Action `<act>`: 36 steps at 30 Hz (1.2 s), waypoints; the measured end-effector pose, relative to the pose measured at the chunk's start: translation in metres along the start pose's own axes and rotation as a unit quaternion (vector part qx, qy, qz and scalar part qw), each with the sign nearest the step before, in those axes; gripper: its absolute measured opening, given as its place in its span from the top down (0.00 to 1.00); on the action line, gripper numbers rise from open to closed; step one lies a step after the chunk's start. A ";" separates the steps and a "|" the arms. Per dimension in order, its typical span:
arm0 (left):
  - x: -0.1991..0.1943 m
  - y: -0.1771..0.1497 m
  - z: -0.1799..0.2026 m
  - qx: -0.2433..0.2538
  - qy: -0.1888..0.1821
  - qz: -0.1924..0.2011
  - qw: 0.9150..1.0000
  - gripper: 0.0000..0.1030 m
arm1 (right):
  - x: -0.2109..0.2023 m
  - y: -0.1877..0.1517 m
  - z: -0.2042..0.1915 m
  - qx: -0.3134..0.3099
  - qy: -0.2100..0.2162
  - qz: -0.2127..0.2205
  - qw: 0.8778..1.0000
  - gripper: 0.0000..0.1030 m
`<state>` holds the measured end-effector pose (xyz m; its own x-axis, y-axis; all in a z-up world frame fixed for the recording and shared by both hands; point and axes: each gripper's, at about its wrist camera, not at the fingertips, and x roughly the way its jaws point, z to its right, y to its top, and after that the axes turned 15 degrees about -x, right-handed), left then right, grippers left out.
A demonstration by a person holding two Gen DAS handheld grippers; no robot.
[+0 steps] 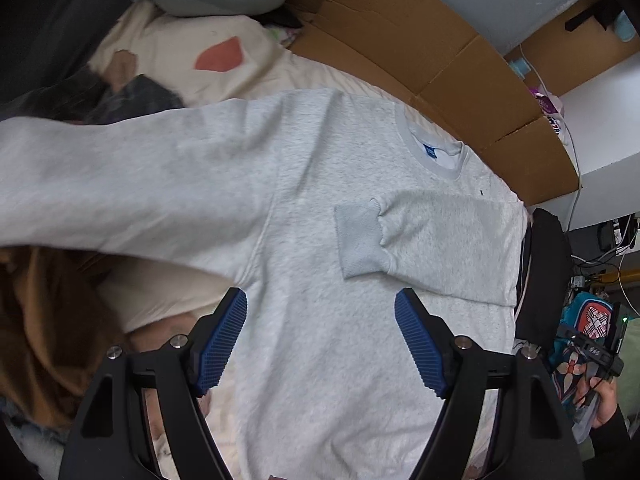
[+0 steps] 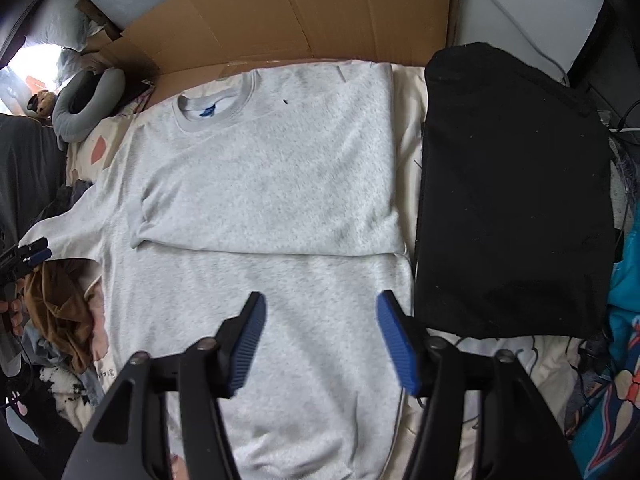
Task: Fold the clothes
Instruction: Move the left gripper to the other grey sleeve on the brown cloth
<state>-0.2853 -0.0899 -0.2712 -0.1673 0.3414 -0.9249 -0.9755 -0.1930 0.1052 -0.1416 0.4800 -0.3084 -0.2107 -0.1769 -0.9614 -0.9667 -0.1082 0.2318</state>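
Grey sweatshirt (image 2: 256,184) spread face up on the cream bedsheet (image 2: 408,128), collar (image 2: 216,106) toward the cardboard (image 2: 312,12) at the far edge. One sleeve (image 2: 280,208) already folded across the chest, cuff (image 1: 358,236) resting mid-body. Other sleeve (image 1: 120,184) stretched out sideways, unfolded, its end near the brown garment (image 2: 60,316) off the sheet's edge.

Left gripper (image 1: 320,344) hovering above the lower body of the sweatshirt, blue pads (image 1: 222,344) well apart, nothing between them. Right gripper (image 2: 320,344) likewise above the hem half, jaws spread, nothing pinched.

Risks from here, as judgement: outstretched sleeve lying partly over the clutter at the side, so a low grab could snag the brown garment along with it. Soft fleece, so a pinch taking only the top layer could drag the folded sleeve askew and undo that fold. Black folded garment (image 2: 512,200) sitting just beside the sweatshirt's folded edge; a wide swing of the right gripper could nudge it. Loose cable (image 2: 404,412) running close along the sweatshirt's side near the right gripper, could catch on a finger.

Count: one grey sweatshirt, two sleeves (one folded, one out), one blue neck label (image 2: 208,111), one black folded garment, one grey neck pillow (image 2: 86,100), two grippers, two blue pads on each.
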 end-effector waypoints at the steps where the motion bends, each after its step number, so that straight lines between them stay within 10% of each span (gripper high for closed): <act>1: -0.006 -0.002 -0.003 0.000 0.003 0.003 1.000 0.13 | -0.007 0.000 0.000 0.004 0.001 0.001 1.000 0.26; 10: -0.081 -0.011 -0.026 -0.010 -0.008 0.029 0.999 0.00 | -0.068 0.001 -0.004 0.029 0.003 0.019 0.999 0.00; 36: -0.244 -0.029 -0.147 -0.089 -0.013 0.101 0.991 0.00 | -0.170 0.038 -0.053 -0.093 -0.060 0.015 0.994 0.00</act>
<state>-0.1952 -0.3031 -0.1023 -0.3626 0.3026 -0.8815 -0.8815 -0.4184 0.2190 -0.1346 0.4542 -0.1279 -0.2662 -0.0672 -0.9616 -0.9186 -0.2845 0.2742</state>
